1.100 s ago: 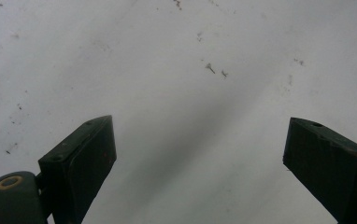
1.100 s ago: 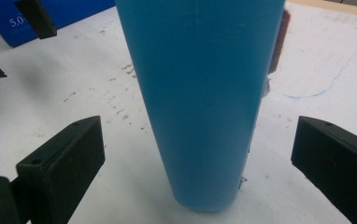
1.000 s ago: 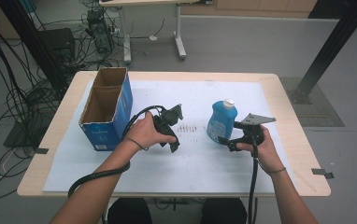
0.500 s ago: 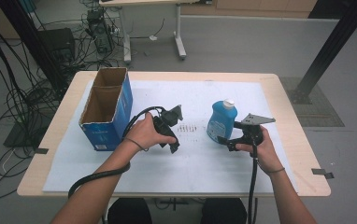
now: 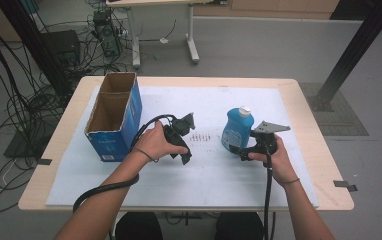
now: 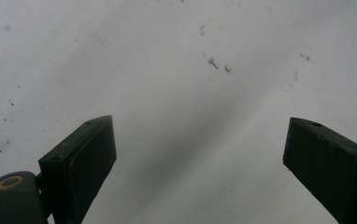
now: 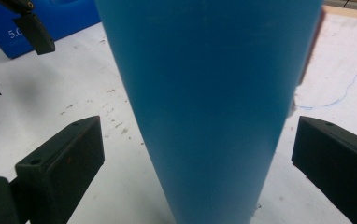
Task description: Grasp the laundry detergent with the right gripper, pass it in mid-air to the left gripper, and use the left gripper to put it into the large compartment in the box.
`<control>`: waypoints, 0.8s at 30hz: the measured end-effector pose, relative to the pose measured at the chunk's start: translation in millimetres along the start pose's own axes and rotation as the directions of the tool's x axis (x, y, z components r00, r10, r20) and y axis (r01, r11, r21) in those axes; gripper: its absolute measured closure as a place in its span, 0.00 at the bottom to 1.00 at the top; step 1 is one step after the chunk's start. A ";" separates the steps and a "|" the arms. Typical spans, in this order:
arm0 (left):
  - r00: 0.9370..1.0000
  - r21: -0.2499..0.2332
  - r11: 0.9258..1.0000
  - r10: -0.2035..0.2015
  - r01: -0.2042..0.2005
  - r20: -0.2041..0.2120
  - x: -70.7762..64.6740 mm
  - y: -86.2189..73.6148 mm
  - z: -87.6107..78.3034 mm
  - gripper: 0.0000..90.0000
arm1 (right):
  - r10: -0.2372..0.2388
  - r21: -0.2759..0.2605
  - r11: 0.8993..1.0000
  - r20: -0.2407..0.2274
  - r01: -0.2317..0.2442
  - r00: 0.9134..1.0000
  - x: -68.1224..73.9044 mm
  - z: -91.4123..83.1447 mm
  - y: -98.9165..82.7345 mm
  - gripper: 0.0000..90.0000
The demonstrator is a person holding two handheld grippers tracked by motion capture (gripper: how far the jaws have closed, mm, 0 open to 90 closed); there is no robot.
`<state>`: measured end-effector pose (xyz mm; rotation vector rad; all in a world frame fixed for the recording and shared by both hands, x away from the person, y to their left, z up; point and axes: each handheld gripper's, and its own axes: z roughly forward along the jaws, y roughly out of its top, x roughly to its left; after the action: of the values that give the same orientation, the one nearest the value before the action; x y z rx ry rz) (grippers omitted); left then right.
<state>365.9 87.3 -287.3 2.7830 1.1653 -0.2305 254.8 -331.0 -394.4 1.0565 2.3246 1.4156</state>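
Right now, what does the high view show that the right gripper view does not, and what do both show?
High view alone: the bottle's white cap, the open top of the cardboard box, both hands. Right gripper view alone: its own jaws standing open on either side of the blue bottle, apart from it. Both: bottle, white mat, left gripper.

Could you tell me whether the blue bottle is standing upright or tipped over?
Upright: the blue bottle stands on its base, white cap on top.
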 end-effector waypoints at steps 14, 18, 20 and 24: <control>1.000 0.004 1.000 -0.008 0.008 0.005 3.2 -3.2 4.1 0.11 | 0.008 -0.022 1.000 0.006 -0.008 1.000 1.2 6.7 -2.5 0.07; 1.000 0.007 1.000 -0.009 0.009 0.005 3.3 -3.0 4.3 0.11 | 0.009 -0.028 1.000 -0.003 -0.009 1.000 0.0 7.0 -3.7 0.12; 1.000 0.004 1.000 -0.011 0.011 0.005 3.6 -3.5 3.9 0.11 | 0.011 -0.029 1.000 -0.003 -0.011 1.000 0.0 7.3 -4.2 0.13; 1.000 0.004 1.000 -0.010 0.010 0.007 4.2 -4.6 3.6 0.11 | 0.012 -0.033 0.999 -0.009 -0.012 1.000 -0.7 8.5 -5.4 0.17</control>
<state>365.2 92.8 -291.8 2.7776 1.1793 -0.2434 257.2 -327.2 -403.5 1.0592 2.2960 1.4612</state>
